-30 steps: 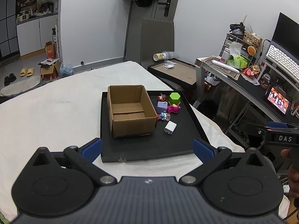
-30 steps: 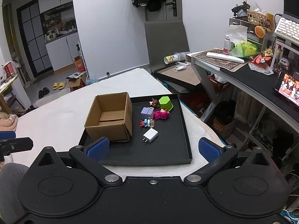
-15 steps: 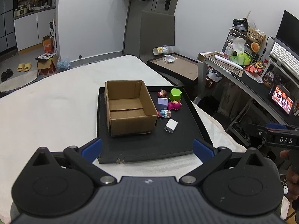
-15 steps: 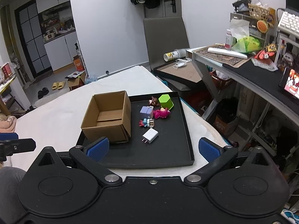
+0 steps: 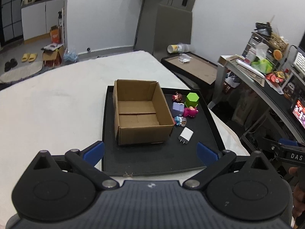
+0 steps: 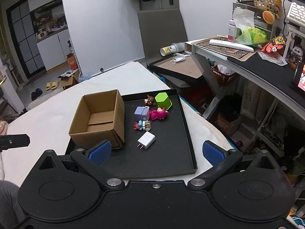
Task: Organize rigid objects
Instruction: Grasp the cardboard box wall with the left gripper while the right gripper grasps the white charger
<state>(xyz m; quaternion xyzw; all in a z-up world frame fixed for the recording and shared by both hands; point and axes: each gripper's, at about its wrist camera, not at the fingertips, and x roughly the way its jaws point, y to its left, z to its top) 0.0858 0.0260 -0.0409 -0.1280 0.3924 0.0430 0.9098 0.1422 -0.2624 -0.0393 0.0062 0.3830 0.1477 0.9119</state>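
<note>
A black tray lies on a white-covered table. On its left half stands an open, empty cardboard box. To the box's right lie a white charger plug, a green hexagonal cup, a lilac block, a pink toy, a brown figure and a small blue-red toy. My left gripper hangs open over the tray's near edge. My right gripper is open too, just short of the plug.
A grey chair stands beyond the table. A framed board with a tipped cup lies to the right. A cluttered desk fills the right side. The right gripper's body shows at the left wrist view's right edge.
Both grippers have moved forward and closer to the tray, so the box and toys look larger. Nothing on the tray has shifted, and both stay open.
</note>
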